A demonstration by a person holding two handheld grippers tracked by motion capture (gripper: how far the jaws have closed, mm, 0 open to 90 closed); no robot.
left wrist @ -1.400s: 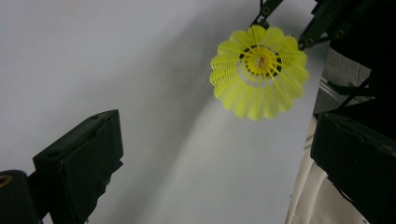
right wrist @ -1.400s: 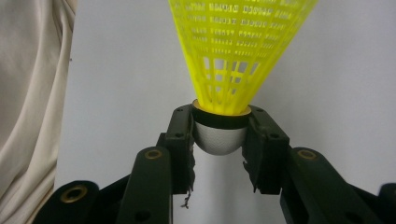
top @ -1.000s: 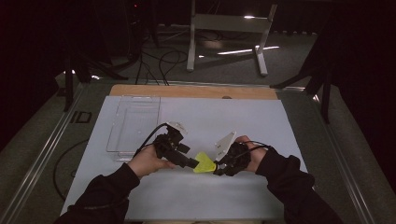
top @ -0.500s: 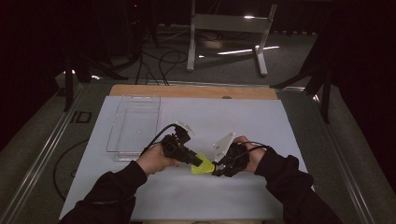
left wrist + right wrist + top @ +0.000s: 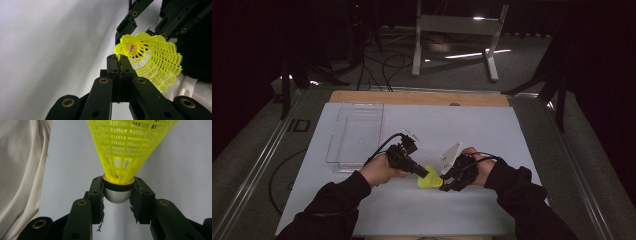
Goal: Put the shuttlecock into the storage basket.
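Observation:
A yellow plastic shuttlecock point(image 5: 429, 181) hangs between my two grippers over the white mat point(image 5: 492, 130), near its front middle. My right gripper point(image 5: 117, 192) is shut on its silver-grey cork base point(image 5: 117, 196), and the mesh skirt point(image 5: 130, 145) points away from it. My left gripper point(image 5: 119, 58) has just been closing, and its jaws now pinch the rim of the skirt point(image 5: 152, 62). In the high view the left gripper point(image 5: 424, 174) comes in from the left and the right gripper point(image 5: 443, 180) from the right, tips almost meeting at the shuttlecock.
A clear plastic tray point(image 5: 357, 135) lies on the mat's back left. A wooden strip point(image 5: 412, 97) runs along the table's far edge. Metal stand legs and cables are on the floor beyond it. A white sleeve point(image 5: 22, 170) shows beside the right gripper.
The left gripper's jaws, open earlier beside the shuttlecock, have closed on the skirt's rim. The right hand has stayed put with the base held.

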